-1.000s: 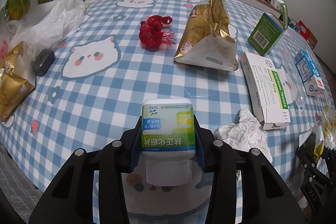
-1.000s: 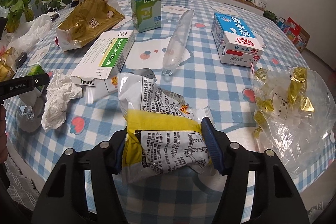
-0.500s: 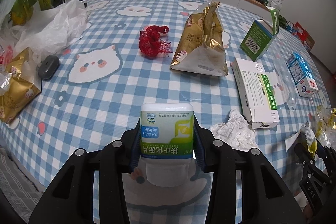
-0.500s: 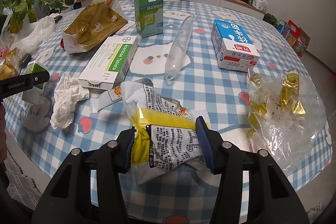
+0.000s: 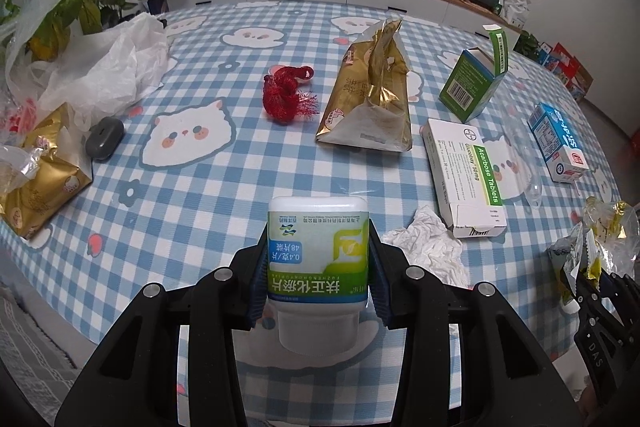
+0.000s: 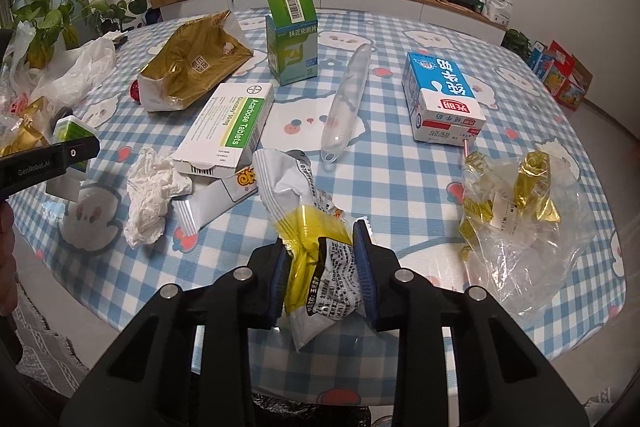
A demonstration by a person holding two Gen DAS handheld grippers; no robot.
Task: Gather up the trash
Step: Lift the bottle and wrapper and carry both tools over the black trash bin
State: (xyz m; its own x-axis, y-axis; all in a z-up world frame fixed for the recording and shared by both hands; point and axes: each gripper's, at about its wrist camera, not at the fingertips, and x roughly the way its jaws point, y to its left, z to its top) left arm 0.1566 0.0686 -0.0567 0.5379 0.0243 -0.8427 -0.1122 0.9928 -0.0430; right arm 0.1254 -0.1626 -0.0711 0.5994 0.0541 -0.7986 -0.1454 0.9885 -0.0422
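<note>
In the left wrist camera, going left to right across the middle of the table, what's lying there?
Dark grey oval case → red mesh net bundle → gold foil snack bag → white and green Acarbose Tablets box → blue and white milk carton.

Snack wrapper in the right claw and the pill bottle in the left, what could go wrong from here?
The right claw is closing on only the crumpled lower part of the snack wrapper; thin foil could slip out, or its loose top could snag the white wrapper beside it. The left claw holds the pill bottle upside down by its smooth sides, so it could slide out.
</note>
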